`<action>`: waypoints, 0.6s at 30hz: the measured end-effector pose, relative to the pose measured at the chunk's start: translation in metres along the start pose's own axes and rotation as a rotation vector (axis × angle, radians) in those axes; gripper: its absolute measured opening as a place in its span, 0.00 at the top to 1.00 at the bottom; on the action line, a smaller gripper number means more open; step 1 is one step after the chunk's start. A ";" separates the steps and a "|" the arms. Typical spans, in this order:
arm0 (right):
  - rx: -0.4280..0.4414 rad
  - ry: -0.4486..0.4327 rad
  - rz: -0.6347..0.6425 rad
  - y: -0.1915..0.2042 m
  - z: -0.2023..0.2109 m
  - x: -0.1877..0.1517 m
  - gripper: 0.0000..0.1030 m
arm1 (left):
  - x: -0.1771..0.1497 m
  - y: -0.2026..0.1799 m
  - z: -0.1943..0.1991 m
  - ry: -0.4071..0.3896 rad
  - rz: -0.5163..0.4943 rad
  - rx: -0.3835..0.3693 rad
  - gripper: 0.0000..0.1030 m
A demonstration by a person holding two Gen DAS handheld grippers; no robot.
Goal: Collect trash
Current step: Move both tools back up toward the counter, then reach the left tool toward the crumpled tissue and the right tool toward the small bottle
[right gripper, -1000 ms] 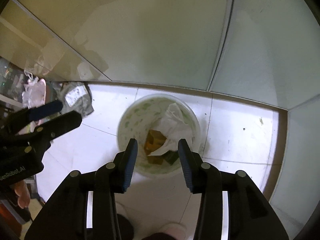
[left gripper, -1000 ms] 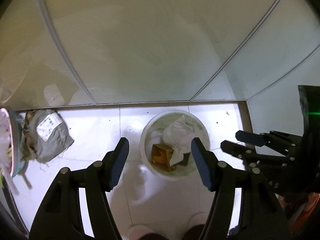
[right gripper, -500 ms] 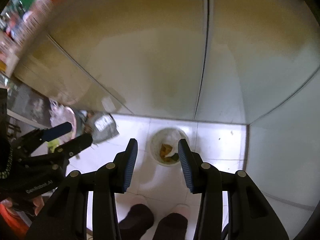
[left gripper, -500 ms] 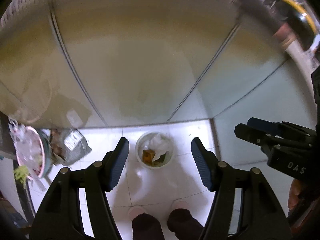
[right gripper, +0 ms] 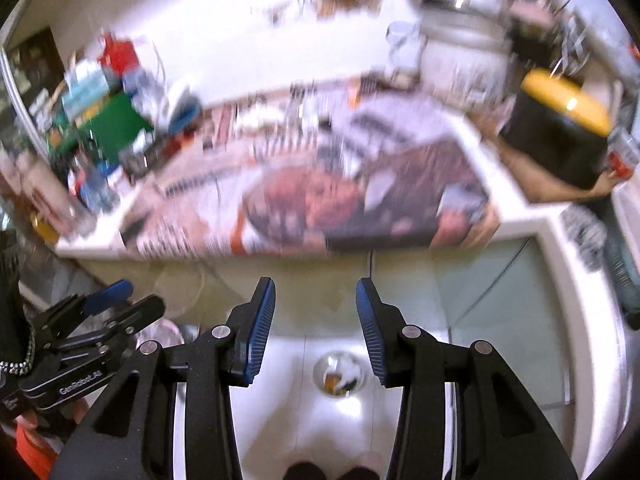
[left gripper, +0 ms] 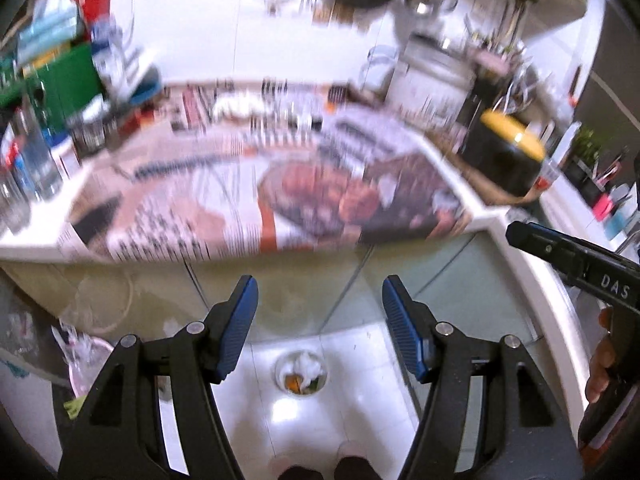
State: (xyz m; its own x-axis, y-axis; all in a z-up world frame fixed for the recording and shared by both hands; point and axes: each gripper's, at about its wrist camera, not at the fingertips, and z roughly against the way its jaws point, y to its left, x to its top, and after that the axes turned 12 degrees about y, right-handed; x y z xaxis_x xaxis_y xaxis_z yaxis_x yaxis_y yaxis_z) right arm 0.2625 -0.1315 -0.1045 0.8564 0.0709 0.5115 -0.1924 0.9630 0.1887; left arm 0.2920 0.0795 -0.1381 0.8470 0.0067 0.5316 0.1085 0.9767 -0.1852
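Note:
A small white trash bin (left gripper: 301, 372) (right gripper: 339, 373) stands on the white tiled floor far below, holding crumpled white paper and orange and green scraps. My left gripper (left gripper: 319, 300) is open with nothing between its blue pads, high above the bin. My right gripper (right gripper: 316, 304) is also open and empty, level with the counter edge. A newspaper (left gripper: 280, 200) (right gripper: 340, 200) is spread over the white counter. Each gripper shows at the edge of the other's view. Both views are blurred by motion.
The counter (left gripper: 492, 216) carries a green box (left gripper: 60, 80), bottles, jars and a black pot with a yellow lid (left gripper: 508, 156) (right gripper: 560, 120). Pale cabinet doors (right gripper: 500, 300) stand under it. A pink bowl (left gripper: 86, 364) sits at floor left. The person's feet (left gripper: 316, 468) stand near the bin.
Both grippers have risen a long way from just above the bin; the bin now looks small and the counter with the newspaper has come into view. Jaw openings look unchanged.

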 end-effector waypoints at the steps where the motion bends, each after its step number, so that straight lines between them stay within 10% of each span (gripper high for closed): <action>1: -0.004 -0.023 -0.004 0.002 0.009 0.002 0.63 | 0.003 0.002 0.012 -0.024 -0.007 0.002 0.38; 8: -0.021 -0.182 -0.011 0.019 0.057 0.022 0.61 | 0.030 0.013 0.061 -0.126 -0.036 0.048 0.27; 14: -0.038 -0.238 -0.022 0.013 0.058 0.048 0.33 | 0.066 0.017 0.051 -0.165 -0.030 0.091 0.09; 18: -0.020 -0.242 -0.023 -0.003 0.039 0.076 0.33 | 0.097 0.013 0.029 -0.159 -0.023 0.106 0.09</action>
State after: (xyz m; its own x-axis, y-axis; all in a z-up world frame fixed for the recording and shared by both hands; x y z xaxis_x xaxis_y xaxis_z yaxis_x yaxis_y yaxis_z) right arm 0.3092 -0.1386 -0.0339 0.7198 -0.0130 0.6940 -0.1626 0.9688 0.1869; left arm 0.3608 0.0989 -0.0651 0.7507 0.0097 0.6605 0.0644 0.9941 -0.0878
